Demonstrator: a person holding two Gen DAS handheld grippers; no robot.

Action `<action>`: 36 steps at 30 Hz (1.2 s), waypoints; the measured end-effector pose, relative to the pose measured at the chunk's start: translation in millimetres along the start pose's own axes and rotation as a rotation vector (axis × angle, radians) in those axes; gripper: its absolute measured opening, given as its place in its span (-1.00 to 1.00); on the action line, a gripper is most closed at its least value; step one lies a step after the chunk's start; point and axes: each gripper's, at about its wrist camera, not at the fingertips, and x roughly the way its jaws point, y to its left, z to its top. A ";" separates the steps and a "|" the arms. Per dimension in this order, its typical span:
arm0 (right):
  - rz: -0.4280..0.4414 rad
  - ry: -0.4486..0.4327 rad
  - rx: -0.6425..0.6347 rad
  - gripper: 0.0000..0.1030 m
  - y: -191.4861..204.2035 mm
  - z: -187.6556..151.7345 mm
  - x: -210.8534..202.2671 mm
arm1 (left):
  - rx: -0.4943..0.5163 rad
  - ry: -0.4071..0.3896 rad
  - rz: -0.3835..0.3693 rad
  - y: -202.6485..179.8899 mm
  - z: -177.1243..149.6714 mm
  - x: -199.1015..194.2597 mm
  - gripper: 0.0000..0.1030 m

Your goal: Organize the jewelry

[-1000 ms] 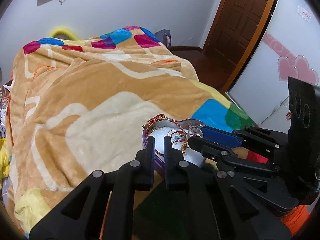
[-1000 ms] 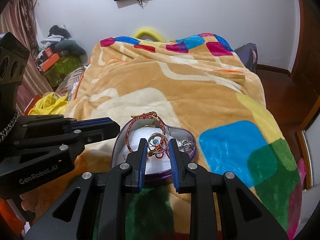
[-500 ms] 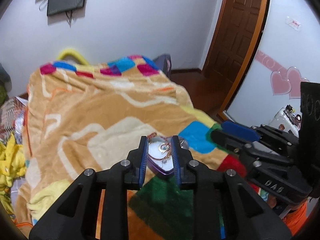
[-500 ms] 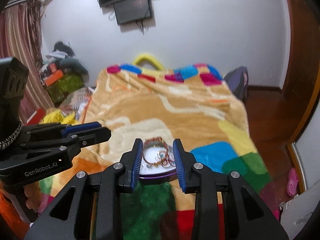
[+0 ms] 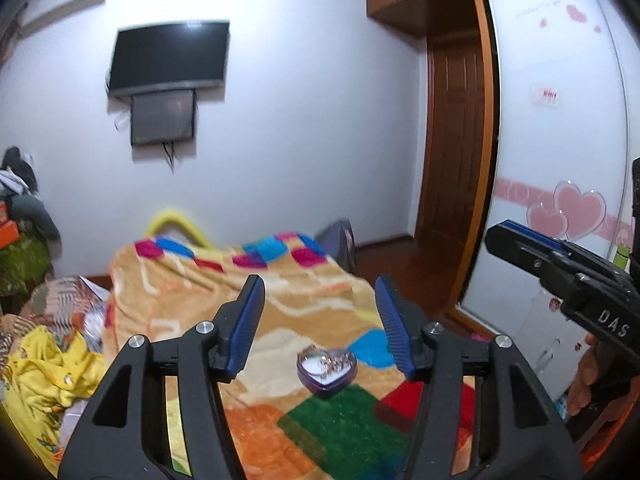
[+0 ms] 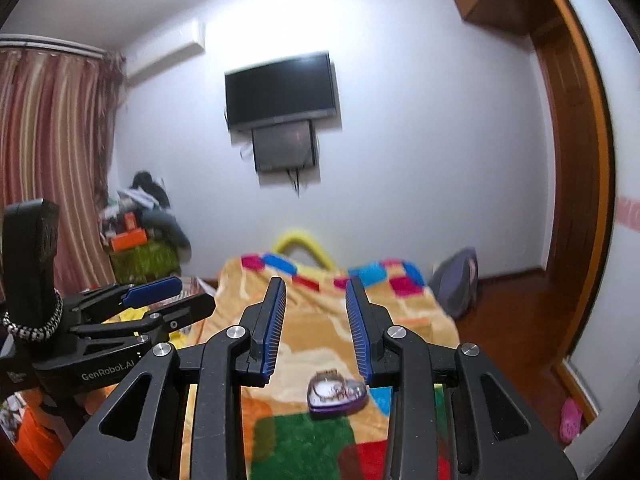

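Heart-shaped purple jewelry box (image 5: 327, 369), lidless and lined in white, sitting on the patchwork blanket (image 5: 256, 360) near the bed's foot, on tan plush just past the green patch. Tangled inside: bracelets and rings (image 6: 335, 389), gathered in one loose heap, probably the whole sorting job done, since no stray pieces show on the fabric around it. Raised well above and behind the box, left gripper (image 5: 320, 320), jaws spread wide and holding nothing, blue pads (image 5: 248, 320) framing the box from a distance. Alongside, right gripper (image 6: 316, 320), jaws likewise apart and empty, its view centred on the same box. Both tools pulled clear, likely so nothing snags the chains or tips the container on the soft bedding. Farther out: wall-mounted television (image 6: 280, 94), striped curtains (image 6: 52, 152), wooden door (image 5: 456, 140), wardrobe panel with pink hearts (image 5: 568, 212).
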 end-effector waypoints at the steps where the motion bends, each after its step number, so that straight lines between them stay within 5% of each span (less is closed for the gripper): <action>1: -0.004 -0.017 -0.007 -0.45 3.8 1.6 -5.4 | 0.006 -0.019 0.012 -1.6 1.1 -8.0 0.14; 5: -0.017 -0.083 -0.035 -0.35 17.9 4.3 -24.2 | 0.007 -0.092 0.044 -3.2 1.4 -33.1 0.51; 7: -0.043 -0.114 -0.045 -0.12 23.4 3.9 -28.3 | 0.005 -0.123 0.050 -4.0 0.1 -43.2 0.65; 16: -0.097 -0.163 -0.046 0.66 35.8 -1.1 -31.1 | 0.008 -0.178 0.102 -10.8 -7.2 -63.1 0.87; 36: -0.111 -0.115 -0.034 0.70 28.0 -14.0 -44.3 | -0.021 -0.173 0.104 -9.0 -14.4 -67.5 0.90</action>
